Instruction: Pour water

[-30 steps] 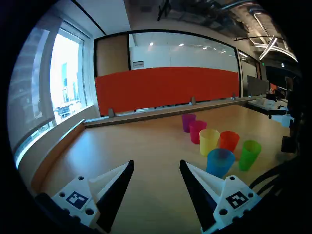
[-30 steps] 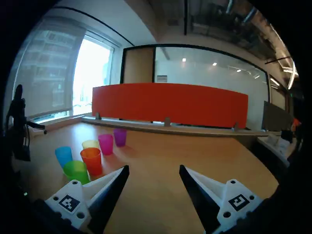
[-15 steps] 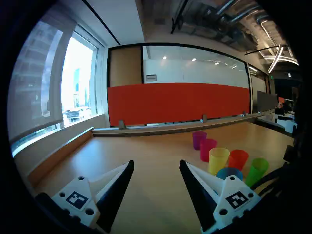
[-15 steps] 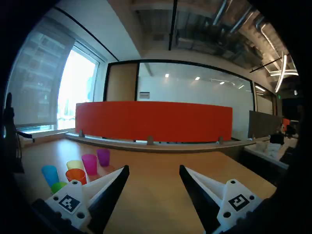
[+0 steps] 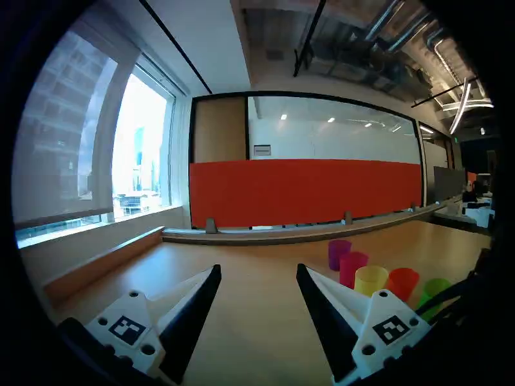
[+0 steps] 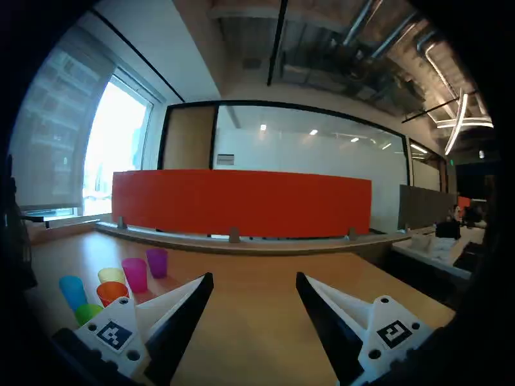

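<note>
Surface: one pale wooden tabletop (image 6: 270, 321) carried every cup, and both tools hung low over its near part.
Cups, count: six translucent tumblers stood upright in the right gripper view, one of each colour, bunched close together at the lower left.
Cups, colours: purple plastic cup (image 6: 156, 262) farthest back, magenta plastic cup (image 6: 135, 275) just beside it, then yellow plastic cup (image 6: 111, 275), orange plastic cup (image 6: 111, 293), blue plastic cup (image 6: 72, 291) and green plastic cup (image 6: 87, 312) nearest.
Cups, left gripper view: five were countable at the lower right (purple, magenta, yellow, orange, green), the nearer ones partly behind a finger.
Cups, contents: could not be told.
Left gripper (image 5: 257, 267): one tool, its two pointed fingers spread wide apart, nothing between them and nothing touched; the cups lay off to its right.
Right gripper (image 6: 254, 275): one tool, fingers likewise wide apart and empty; the cups lay off to its left, partly behind that finger.
Markers: four square black-and-white tags, one on each finger.
Backdrop: one long orange partition panel (image 6: 241, 201) ran along the table's far edge, with one glass wall (image 6: 309, 151) behind it and a tall bright window (image 5: 138, 167) at the side.
</note>
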